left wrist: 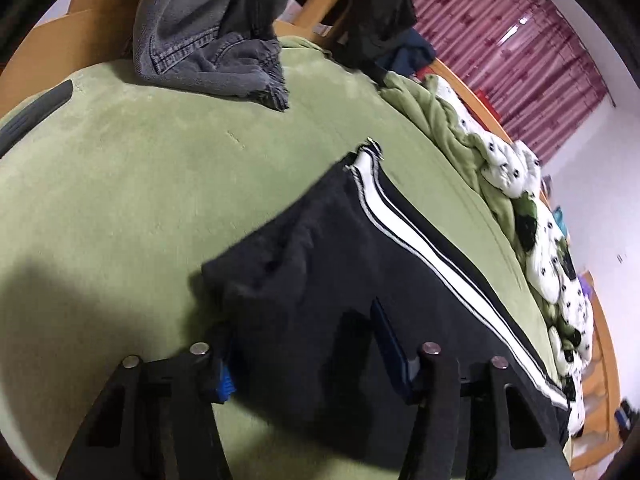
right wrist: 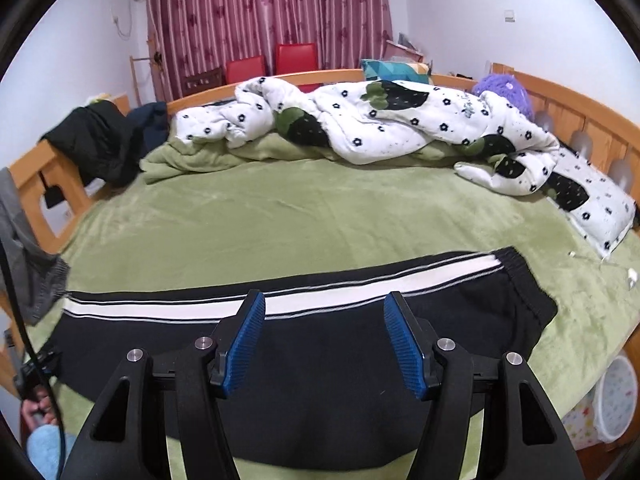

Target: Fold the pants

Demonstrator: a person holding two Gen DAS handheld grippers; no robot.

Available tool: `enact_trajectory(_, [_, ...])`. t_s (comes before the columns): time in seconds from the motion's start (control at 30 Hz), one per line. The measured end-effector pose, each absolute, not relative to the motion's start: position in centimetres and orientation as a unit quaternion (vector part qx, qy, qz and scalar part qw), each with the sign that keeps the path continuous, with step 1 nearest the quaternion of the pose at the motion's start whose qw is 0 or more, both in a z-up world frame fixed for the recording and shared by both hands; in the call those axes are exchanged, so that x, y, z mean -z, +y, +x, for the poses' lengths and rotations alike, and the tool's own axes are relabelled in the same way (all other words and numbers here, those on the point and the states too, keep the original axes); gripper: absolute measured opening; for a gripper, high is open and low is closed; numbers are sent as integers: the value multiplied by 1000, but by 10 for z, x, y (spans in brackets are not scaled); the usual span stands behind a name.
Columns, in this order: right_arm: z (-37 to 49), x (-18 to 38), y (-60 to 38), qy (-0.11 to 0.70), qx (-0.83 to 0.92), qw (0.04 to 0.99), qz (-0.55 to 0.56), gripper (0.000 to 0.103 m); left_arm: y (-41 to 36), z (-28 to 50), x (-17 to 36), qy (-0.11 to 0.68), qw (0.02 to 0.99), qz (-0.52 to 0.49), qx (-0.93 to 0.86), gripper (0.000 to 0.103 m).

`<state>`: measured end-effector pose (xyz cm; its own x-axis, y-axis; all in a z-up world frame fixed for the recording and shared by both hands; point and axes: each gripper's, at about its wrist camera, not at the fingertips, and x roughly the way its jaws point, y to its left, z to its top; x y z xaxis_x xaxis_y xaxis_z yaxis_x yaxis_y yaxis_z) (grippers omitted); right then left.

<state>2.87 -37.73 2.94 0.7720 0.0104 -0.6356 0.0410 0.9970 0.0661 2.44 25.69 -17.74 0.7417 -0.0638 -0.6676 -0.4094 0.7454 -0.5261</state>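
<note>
Black pants [right wrist: 328, 360] with a white side stripe lie flat and lengthwise on the green bed cover [right wrist: 304, 216], waistband at the right. My right gripper [right wrist: 324, 320] is open above their middle, blue pads spread, holding nothing. In the left wrist view the pants' leg end [left wrist: 320, 264] lies under my left gripper [left wrist: 304, 352]. Its jaws stand apart with the dark cloth between them; the left blue pad [left wrist: 225, 380] sits at the cloth's edge, the right pad [left wrist: 390, 340] over the cloth.
Grey jeans [left wrist: 208, 32] hang over the wooden bed frame at the foot end. A white flowered quilt [right wrist: 380, 124] is bunched along the far side. Dark clothes [right wrist: 100, 140] drape over the frame corner. A white bin [right wrist: 616, 400] stands beside the bed.
</note>
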Motion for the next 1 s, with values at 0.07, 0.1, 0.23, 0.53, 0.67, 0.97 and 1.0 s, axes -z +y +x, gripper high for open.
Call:
enact_trajectory(0.07, [25,-16,-376,333,2,942,35,61,261,30,178,352,862,-345,-120,34])
enact_trajectory(0.1, [25,-7,-377,337,2,941,36,61,263,32,178,354,860,-347,-120,21])
enact_trajectory(0.23, [30,39,-384,370,-4,928,41,60,259,38,157,355,873,-317,-103,9])
enact_trajectory(0.53, [42,87,-427,372,-23,925,77,58,160,57,43,339,929,-104,-104,9])
enact_trajectory(0.67, [42,97,-450,379,-30,917,119,57,75,61,8,306,948,-7,-91,9])
enact_trajectory(0.97, [11,105,-490,347,33,932,102,57,-156,77,43,337,937,71,54,9])
enact_trajectory(1.0, [10,108,-496,351,39,929,111,57,-171,77,56,349,932,63,67,9])
